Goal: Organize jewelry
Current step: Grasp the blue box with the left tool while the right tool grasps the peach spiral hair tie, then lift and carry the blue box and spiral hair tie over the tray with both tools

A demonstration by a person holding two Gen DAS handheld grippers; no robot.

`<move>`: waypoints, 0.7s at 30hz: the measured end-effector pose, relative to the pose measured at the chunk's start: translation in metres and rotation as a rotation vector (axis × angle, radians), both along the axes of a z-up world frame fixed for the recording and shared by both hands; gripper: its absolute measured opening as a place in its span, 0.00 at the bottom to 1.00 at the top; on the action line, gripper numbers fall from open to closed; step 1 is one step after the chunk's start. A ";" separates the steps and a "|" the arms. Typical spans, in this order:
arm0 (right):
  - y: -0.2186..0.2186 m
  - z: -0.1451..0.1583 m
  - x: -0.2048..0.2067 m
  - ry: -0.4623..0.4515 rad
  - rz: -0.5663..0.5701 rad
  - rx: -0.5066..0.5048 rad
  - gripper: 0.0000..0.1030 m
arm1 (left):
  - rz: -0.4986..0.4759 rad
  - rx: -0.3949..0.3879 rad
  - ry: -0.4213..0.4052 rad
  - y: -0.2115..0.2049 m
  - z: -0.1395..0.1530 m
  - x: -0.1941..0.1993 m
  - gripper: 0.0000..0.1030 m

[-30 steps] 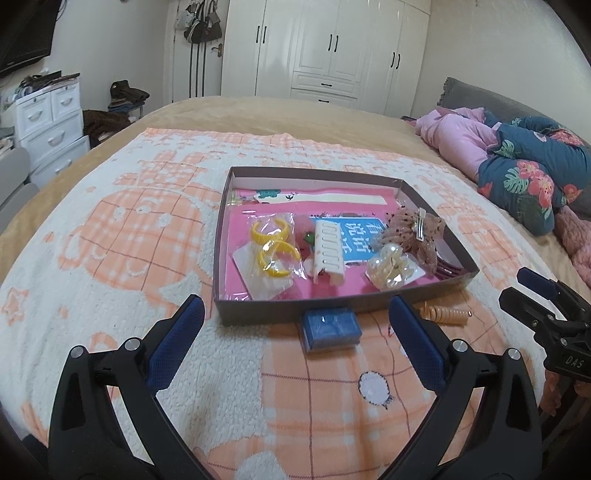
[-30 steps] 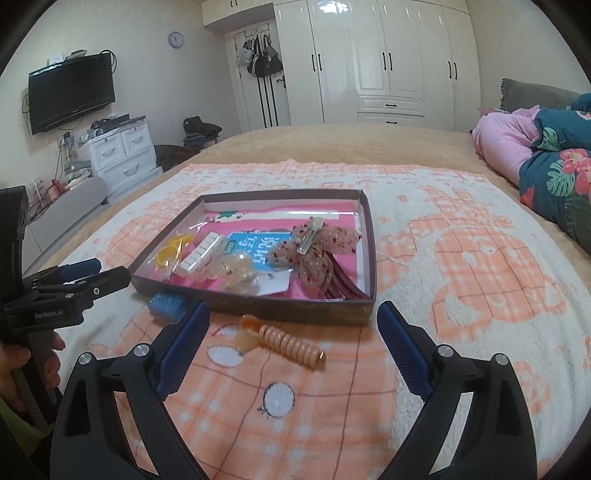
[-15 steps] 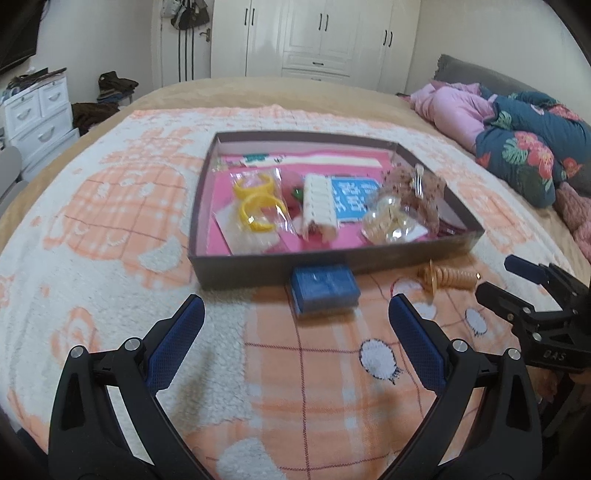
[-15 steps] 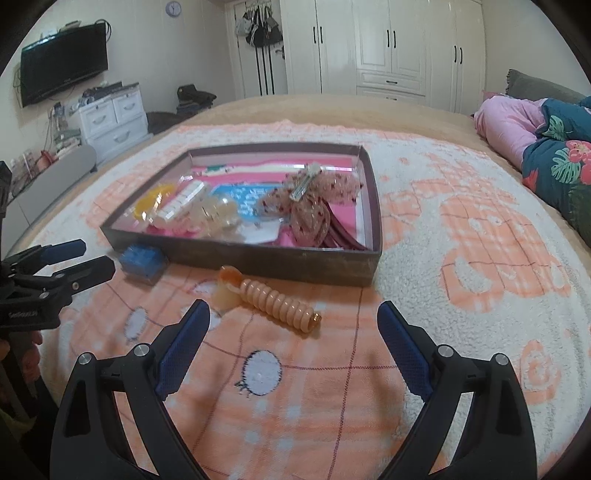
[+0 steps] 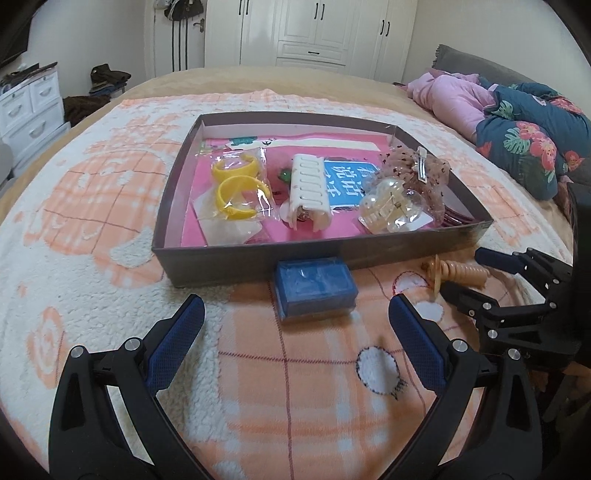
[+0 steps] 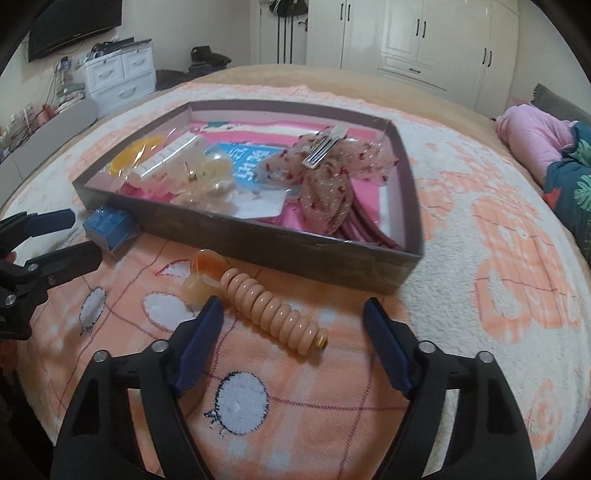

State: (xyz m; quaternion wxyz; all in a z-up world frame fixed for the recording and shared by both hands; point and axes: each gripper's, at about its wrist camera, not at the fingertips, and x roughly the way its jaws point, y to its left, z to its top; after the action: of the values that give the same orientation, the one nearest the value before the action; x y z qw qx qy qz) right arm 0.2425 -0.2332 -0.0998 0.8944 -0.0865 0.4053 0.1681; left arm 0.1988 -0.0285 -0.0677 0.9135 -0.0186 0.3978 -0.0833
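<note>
A dark shallow tray [image 5: 258,258] on the blanket holds bagged yellow bangles [image 5: 236,188], a white claw clip [image 5: 308,188], a pearl clip [image 5: 388,206] and a lace bow [image 6: 325,173]. A small blue box [image 5: 314,286] lies against the tray's front wall. My left gripper [image 5: 294,317] is open just short of that box. A peach spiral hair tie [image 6: 273,310] lies in front of the tray [image 6: 295,243]. My right gripper [image 6: 292,310] is low over the hair tie, which lies between the closing jaws. Neither pad touches it.
Folded pink and floral bedding [image 5: 517,122] is piled at the bed's right side. White drawers [image 6: 118,77] and a wall television [image 6: 74,26] stand beyond the bed's left edge. The left gripper [image 6: 83,236] and right gripper [image 5: 463,273] are close side by side.
Both grippers have sunk toward the blanket and come nearer the tray's front. The right jaws have narrowed around the hair tie. The blue box now sits just ahead of the left fingers.
</note>
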 end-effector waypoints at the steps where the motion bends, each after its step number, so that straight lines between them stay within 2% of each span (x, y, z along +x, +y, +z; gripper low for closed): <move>1: 0.000 0.000 0.000 0.002 0.004 0.006 0.65 | 0.001 -0.002 0.002 -0.001 -0.001 0.001 0.89; 3: 0.000 0.001 0.001 0.012 0.013 0.027 0.58 | 0.004 -0.003 0.010 -0.003 -0.004 0.006 0.89; 5: 0.000 0.001 0.000 0.020 0.032 0.040 0.41 | 0.007 -0.008 0.016 -0.004 -0.006 0.008 0.89; 7: 0.004 0.003 -0.004 0.013 0.057 0.032 0.36 | 0.009 -0.007 0.014 -0.006 -0.007 0.010 0.88; 10: 0.008 0.004 -0.010 0.009 0.080 0.022 0.29 | 0.012 -0.003 0.016 -0.008 -0.009 0.012 0.81; 12: 0.007 0.006 -0.015 0.020 0.099 0.044 0.16 | 0.011 -0.002 0.017 -0.009 -0.010 0.013 0.69; 13: 0.007 0.006 -0.017 0.027 0.108 0.057 0.17 | 0.011 0.001 0.018 -0.009 -0.010 0.013 0.64; 15: 0.009 0.008 -0.026 0.029 0.128 0.064 0.17 | 0.013 0.004 0.018 -0.007 -0.010 0.012 0.47; 17: 0.011 0.009 -0.032 0.029 0.141 0.073 0.17 | 0.005 -0.005 0.020 -0.005 -0.010 0.011 0.39; 21: 0.012 0.013 -0.039 0.046 0.166 0.129 0.17 | -0.006 -0.013 0.017 -0.002 -0.008 0.005 0.39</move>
State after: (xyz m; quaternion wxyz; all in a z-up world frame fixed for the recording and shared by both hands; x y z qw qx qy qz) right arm 0.2032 -0.2214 -0.0870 0.8715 -0.0581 0.4056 0.2695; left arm 0.2040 -0.0305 -0.0754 0.9097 -0.0240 0.4050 -0.0884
